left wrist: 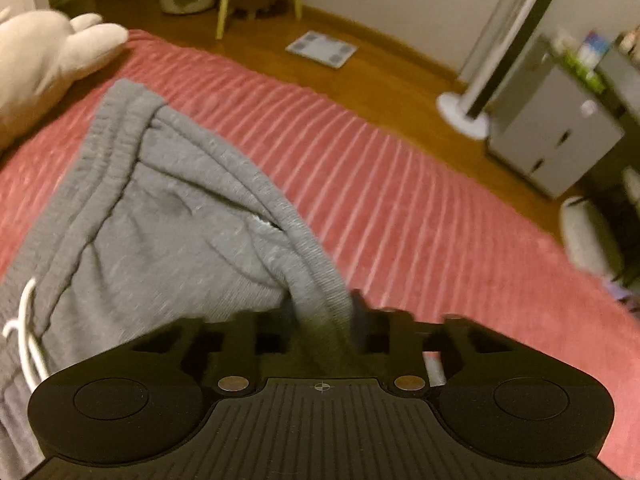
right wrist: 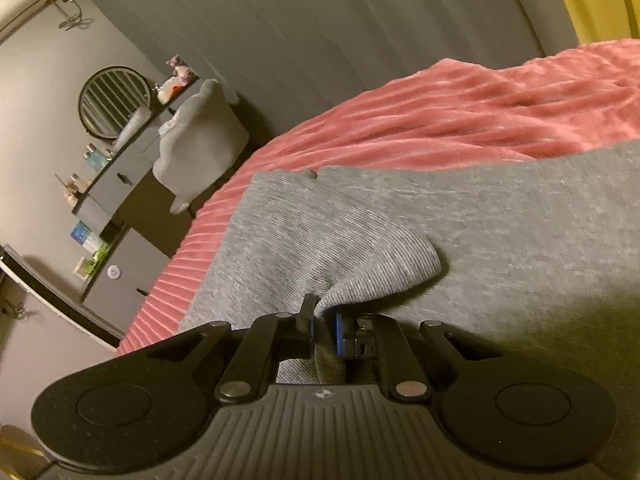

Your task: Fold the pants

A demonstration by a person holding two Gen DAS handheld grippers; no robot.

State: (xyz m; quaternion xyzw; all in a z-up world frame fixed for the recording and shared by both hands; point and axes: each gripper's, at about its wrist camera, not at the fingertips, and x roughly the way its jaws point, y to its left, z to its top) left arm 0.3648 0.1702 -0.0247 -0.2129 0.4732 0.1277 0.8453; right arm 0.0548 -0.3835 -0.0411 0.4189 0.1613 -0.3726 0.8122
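Grey sweatpants (left wrist: 168, 216) lie on a ribbed red bedspread (left wrist: 380, 184). In the left wrist view their elastic waistband runs up the left side, and a white drawstring (left wrist: 24, 332) hangs at the lower left. My left gripper (left wrist: 324, 312) is shut on a bunched fold of the grey fabric at the waist end. In the right wrist view the pants (right wrist: 500, 232) spread flat to the right, with a hem corner lifted. My right gripper (right wrist: 322, 320) is shut on that grey corner, the cloth pinched between its pads.
A white plush toy (left wrist: 48, 60) rests on the bed's far left. Beyond the bed's edge are a wooden floor, a bathroom scale (left wrist: 322, 48), a tower fan (left wrist: 488, 80) and a grey cabinet (left wrist: 556, 140). A dresser with a round mirror (right wrist: 114, 102) and a chair (right wrist: 200, 136) stand left of the bed.
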